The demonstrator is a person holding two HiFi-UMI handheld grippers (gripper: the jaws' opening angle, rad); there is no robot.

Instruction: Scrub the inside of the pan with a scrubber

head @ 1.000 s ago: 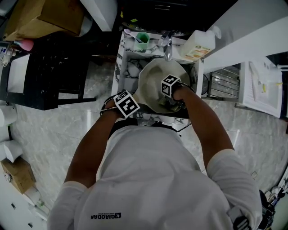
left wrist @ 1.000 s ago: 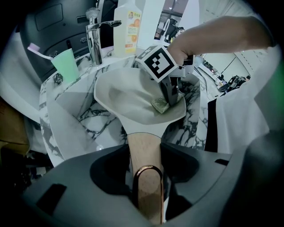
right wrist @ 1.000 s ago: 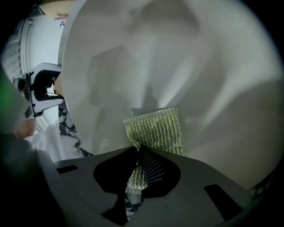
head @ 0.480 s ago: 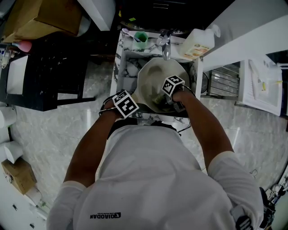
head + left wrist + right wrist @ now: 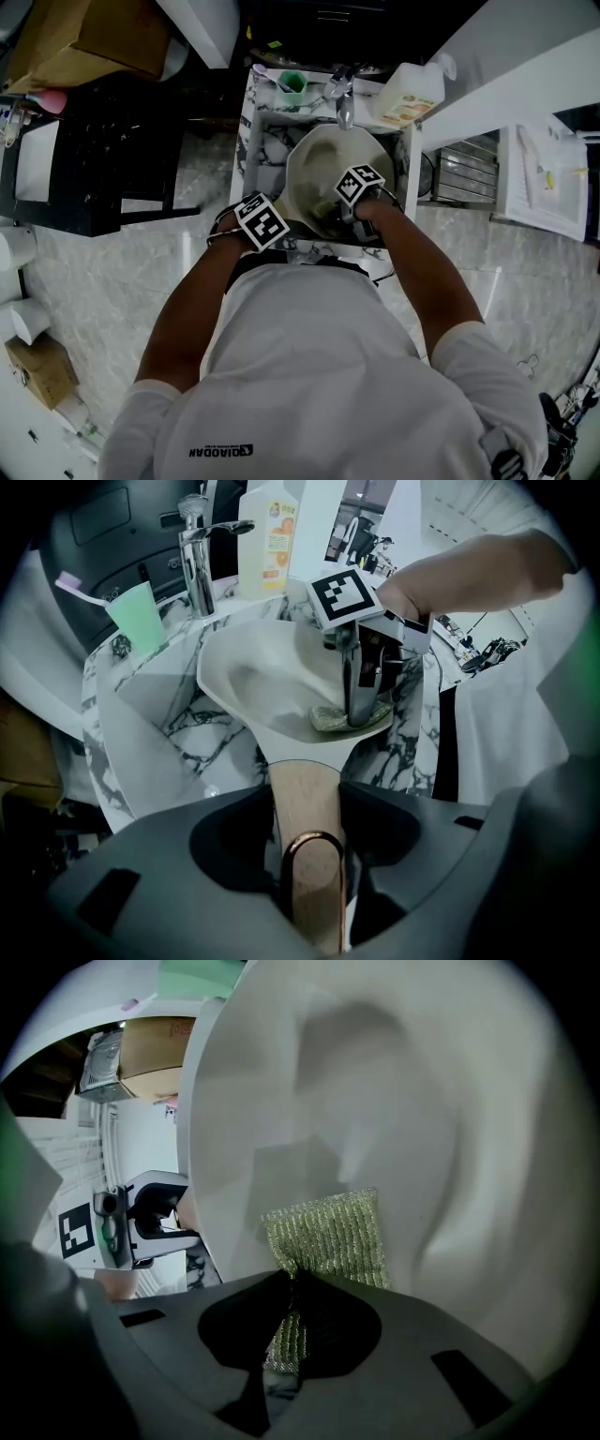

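A cream pan (image 5: pixel 328 164) (image 5: pixel 272 682) (image 5: pixel 403 1101) is tilted in the marble sink (image 5: pixel 267 127). Its wooden handle (image 5: pixel 305 827) runs back between the jaws of my left gripper (image 5: pixel 309 855) (image 5: pixel 262 220), which is shut on it. My right gripper (image 5: pixel 286 1321) (image 5: pixel 356 192) reaches into the pan from the right and is shut on a green-gold scrubber (image 5: pixel 328 1237) (image 5: pixel 337 719). The scrubber lies flat against the pan's inner surface near the near rim.
A chrome tap (image 5: pixel 342 94) (image 5: pixel 197 541) stands behind the sink. A green cup (image 5: pixel 295 82) (image 5: pixel 136 616) with a toothbrush sits at the back left, a detergent bottle (image 5: pixel 411 94) (image 5: pixel 267 532) at the back right. A dark table (image 5: pixel 89 141) stands left.
My right gripper with the scrubber has slid a little toward the near rim and left inside the pan. The left gripper keeps the handle almost still.
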